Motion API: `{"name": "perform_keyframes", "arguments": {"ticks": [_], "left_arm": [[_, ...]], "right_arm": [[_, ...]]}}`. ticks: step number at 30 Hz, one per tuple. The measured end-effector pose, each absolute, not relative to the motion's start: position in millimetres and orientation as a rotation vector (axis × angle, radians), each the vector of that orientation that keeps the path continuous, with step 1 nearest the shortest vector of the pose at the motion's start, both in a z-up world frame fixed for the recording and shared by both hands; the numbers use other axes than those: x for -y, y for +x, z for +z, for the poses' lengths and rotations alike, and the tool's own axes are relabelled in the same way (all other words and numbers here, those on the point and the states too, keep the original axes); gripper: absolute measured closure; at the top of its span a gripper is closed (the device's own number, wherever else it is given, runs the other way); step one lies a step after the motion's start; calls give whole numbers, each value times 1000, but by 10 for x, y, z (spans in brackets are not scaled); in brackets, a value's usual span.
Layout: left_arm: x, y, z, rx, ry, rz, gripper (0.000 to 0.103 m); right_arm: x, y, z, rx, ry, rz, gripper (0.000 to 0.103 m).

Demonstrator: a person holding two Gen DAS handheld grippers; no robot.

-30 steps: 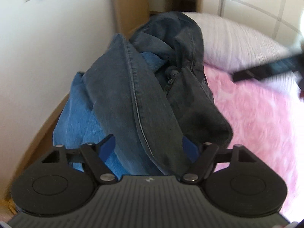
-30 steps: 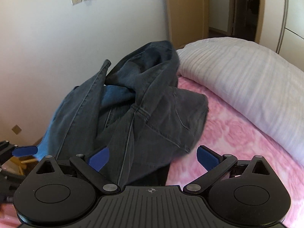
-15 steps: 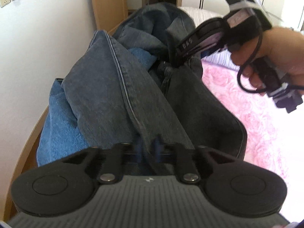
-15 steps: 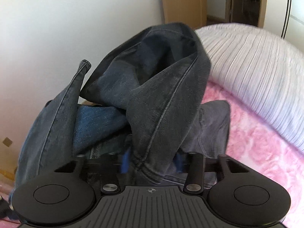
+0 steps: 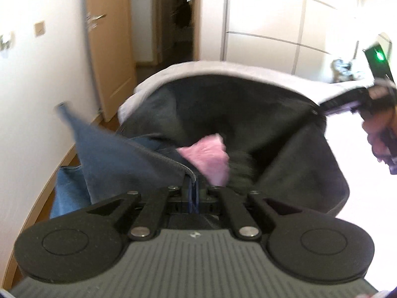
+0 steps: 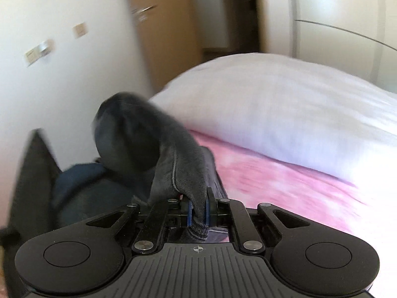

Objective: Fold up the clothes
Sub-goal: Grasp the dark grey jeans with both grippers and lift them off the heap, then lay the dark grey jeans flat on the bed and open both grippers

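A: Left wrist view. What does the left hand-held gripper (image 5: 194, 195) hold?

B: Its blue pads are pressed together on a seamed edge of the dark jeans (image 5: 248, 114). The cloth rises from the pads and spreads out ahead of them.

A: Where do the jeans lie relative to the bed (image 5: 367, 198)?

B: They are lifted above the pink bedspread (image 6: 285, 181), stretched in a wide arc from the left gripper across to the right hand-held gripper (image 5: 322, 108) at the frame's right edge. A patch of the pink bedspread shows through the gap under the arc. One pointed flap (image 5: 82, 129) sticks up on the side of the jeans nearest the white wall (image 5: 29, 124).

A: Right wrist view. State of the right hand-held gripper (image 6: 198, 211)?

B: Its pads pinch a thick fold of the jeans (image 6: 173, 164); a hemmed end hangs out behind them. The jaws are closing further on that fold.

A: Other things near the jeans?

B: A lighter blue cloth (image 5: 67, 193) hangs beneath the jeans, on their wall side. A pale striped pillow (image 6: 273, 104) lies beyond the jeans at the head of the bed. A person's hand (image 5: 379, 144) holds the right gripper, beside the jeans' far end. Behind the pillow stand a wooden door (image 5: 109, 49) and white wardrobe panels (image 5: 273, 24).

A: Any containers?

B: No box or basket can be made out; both views are blurred.
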State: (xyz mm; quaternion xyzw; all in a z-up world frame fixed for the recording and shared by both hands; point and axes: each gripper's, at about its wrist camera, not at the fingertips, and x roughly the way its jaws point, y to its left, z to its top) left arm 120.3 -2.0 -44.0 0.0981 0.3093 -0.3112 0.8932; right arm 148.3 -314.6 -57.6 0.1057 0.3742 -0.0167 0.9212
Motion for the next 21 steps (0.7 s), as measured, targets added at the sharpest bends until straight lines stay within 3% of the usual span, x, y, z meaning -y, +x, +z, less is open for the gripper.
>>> {"name": "perform_keyframes", "arguments": {"ticks": [8, 16, 21], "left_arm": [[790, -52, -785, -629, 208, -794, 102], [1574, -1405, -1902, -835, 266, -862, 102], [1707, -1741, -2223, -847, 379, -906, 102]], "right_arm": [[4471, -822, -694, -682, 348, -380, 95], [5311, -3259, -1815, -792, 523, -605, 95], [5184, -3891, -2190, -809, 492, -523, 94]]}}
